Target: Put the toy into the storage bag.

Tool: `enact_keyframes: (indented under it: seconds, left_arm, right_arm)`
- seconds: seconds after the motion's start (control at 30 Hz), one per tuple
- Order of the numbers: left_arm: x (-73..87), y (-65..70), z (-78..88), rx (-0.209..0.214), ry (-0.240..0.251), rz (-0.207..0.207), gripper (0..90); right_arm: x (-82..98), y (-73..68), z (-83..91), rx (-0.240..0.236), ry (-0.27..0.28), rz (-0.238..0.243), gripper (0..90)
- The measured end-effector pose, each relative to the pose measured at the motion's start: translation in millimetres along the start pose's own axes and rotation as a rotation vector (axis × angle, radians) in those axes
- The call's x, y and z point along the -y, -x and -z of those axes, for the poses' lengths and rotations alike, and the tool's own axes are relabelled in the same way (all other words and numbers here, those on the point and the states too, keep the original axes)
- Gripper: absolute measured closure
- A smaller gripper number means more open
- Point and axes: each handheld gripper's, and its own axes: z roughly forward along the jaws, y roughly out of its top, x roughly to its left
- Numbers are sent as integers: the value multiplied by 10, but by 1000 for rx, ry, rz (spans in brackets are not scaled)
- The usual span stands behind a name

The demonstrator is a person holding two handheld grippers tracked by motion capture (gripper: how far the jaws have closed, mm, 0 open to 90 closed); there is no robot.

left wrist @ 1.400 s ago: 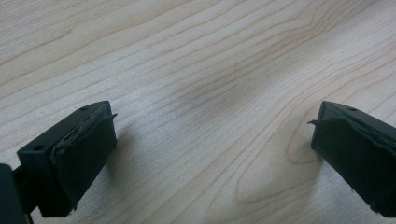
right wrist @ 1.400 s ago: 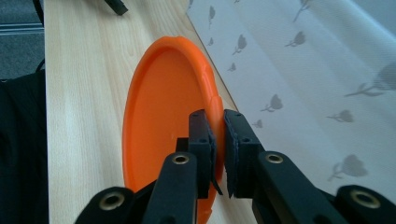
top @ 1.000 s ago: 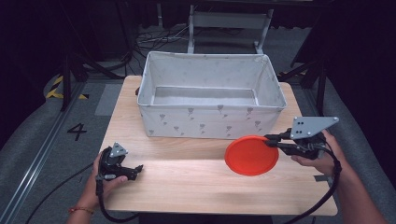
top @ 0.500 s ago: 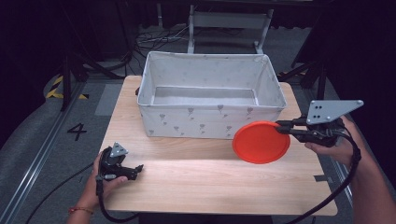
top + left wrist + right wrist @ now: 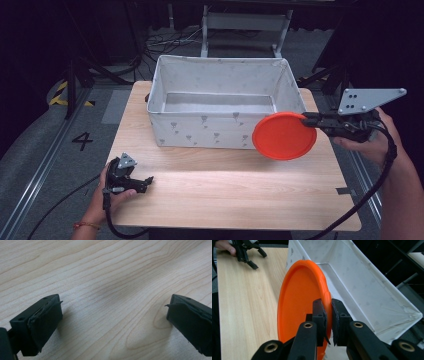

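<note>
An orange plate (image 5: pixel 283 135) hangs in the air by the near right corner of the white fabric bin (image 5: pixel 220 131). My right gripper (image 5: pixel 306 119) is shut on its rim from the right. In the right gripper view the plate (image 5: pixel 299 302) stands on edge, its rim pinched between the two pads (image 5: pixel 321 316) of my right gripper (image 5: pixel 327 315), with the bin's open inside (image 5: pixel 362 290) just beyond. My left gripper (image 5: pixel 145 183) rests on the wooden table (image 5: pixel 225 195) at the near left. In the left gripper view its pads (image 5: pixel 45 322) stand wide apart, open over bare wood.
The bin takes up the far half of the table and looks empty. Cables trail from both grippers off the near edge. A dark floor with a yellow-black marker (image 5: pixel 62 95) and a metal frame (image 5: pixel 245 22) lie beyond the table.
My right gripper has lifted the orange plate off the table and carried it up toward the bin's right corner. The left gripper has stayed where it was.
</note>
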Motion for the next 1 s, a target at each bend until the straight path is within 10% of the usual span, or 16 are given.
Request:
enact_keyframes:
  seconds: [1.0]
  left_arm:
    - [0,-1,-1,2,1,0,5]
  right_arm:
    - [-505,603,-13,122,17,-15,826]
